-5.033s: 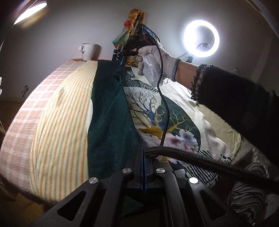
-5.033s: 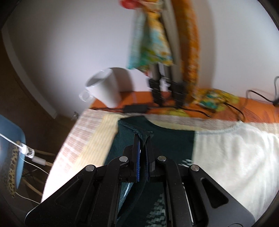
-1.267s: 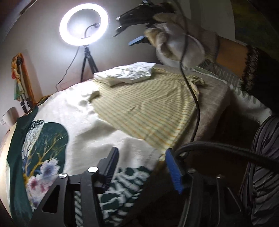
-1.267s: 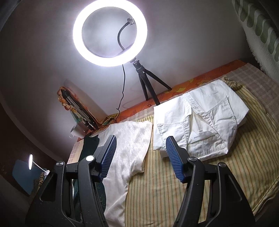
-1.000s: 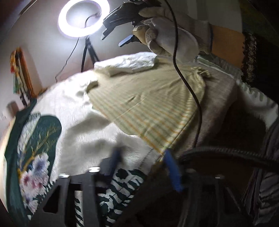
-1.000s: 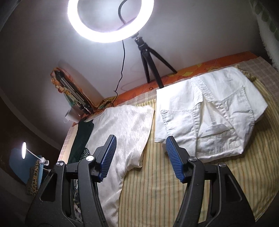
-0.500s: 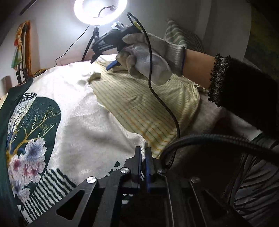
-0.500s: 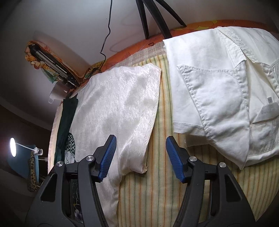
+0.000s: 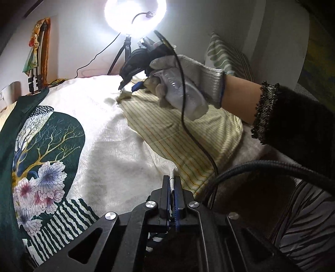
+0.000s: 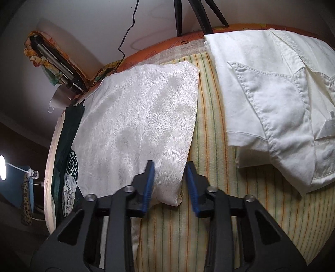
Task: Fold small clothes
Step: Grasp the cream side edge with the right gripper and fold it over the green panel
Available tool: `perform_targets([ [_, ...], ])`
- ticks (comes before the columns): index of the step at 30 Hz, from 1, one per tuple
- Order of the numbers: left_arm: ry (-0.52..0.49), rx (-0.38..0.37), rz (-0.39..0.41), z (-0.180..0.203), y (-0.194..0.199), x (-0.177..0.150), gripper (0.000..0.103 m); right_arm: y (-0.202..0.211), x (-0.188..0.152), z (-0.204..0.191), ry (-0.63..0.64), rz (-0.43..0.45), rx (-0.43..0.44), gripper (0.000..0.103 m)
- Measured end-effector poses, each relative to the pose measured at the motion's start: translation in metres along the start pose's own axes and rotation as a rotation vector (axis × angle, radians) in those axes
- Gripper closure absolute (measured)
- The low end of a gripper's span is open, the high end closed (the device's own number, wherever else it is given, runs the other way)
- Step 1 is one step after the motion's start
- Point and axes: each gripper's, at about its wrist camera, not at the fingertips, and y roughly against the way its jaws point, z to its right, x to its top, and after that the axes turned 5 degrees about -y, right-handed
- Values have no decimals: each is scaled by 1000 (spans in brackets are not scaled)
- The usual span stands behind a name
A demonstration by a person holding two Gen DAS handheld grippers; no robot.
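A cream garment (image 9: 117,146) with a green, tree-and-flower print lies flat on the yellow striped cloth (image 9: 188,142). My left gripper (image 9: 172,184) is shut on the garment's near right corner. My right gripper (image 10: 170,184) is half open, its blue pads either side of the garment's far right corner (image 10: 169,196), not clamped. In the left wrist view the right gripper (image 9: 130,86) sits low over that far corner, held by a gloved hand. The garment's cream back (image 10: 138,125) fills the right wrist view.
Folded white clothes (image 10: 272,100) lie right of the garment. A ring light on a tripod (image 9: 134,18) stands at the back. A white mug (image 10: 59,100) and a colourful bundle (image 10: 52,60) sit at the far left. A striped cushion (image 9: 226,56) is at the right.
My left gripper has stayed shut on the near corner. My right gripper has dropped onto the far corner and its fingers have narrowed around it.
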Motion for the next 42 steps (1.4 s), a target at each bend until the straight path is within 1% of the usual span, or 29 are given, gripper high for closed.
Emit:
perform_targets([
  [3,6,2,16,-3,7,0,103,-3,2,-1,-25,4,13,95],
  [7,43,6,44,-14,18,-2,103,3,6,-8,-56,43,22,98],
  [9,68,8,55,-21,23,-3,103,8,7,-18,-39,67,7,98],
  [14,145,10,87,-42,41,-10,103,19,7,-60,46,132,-19,99],
  [20,211,30,122,-62,68,-23,103,14,-3,-131,197,155,-70,99],
  [23,254,45,131,-72,80,-32,103,1,-13,-168,276,144,-86,99],
  [28,322,80,123,-91,93,-52,103,-31,-31,-219,392,112,-117,99],
  [35,381,123,108,-115,103,-72,103,-69,-50,-261,492,81,-154,99],
  [42,395,150,101,-124,108,-82,103,-94,-62,-280,534,53,-165,99],
])
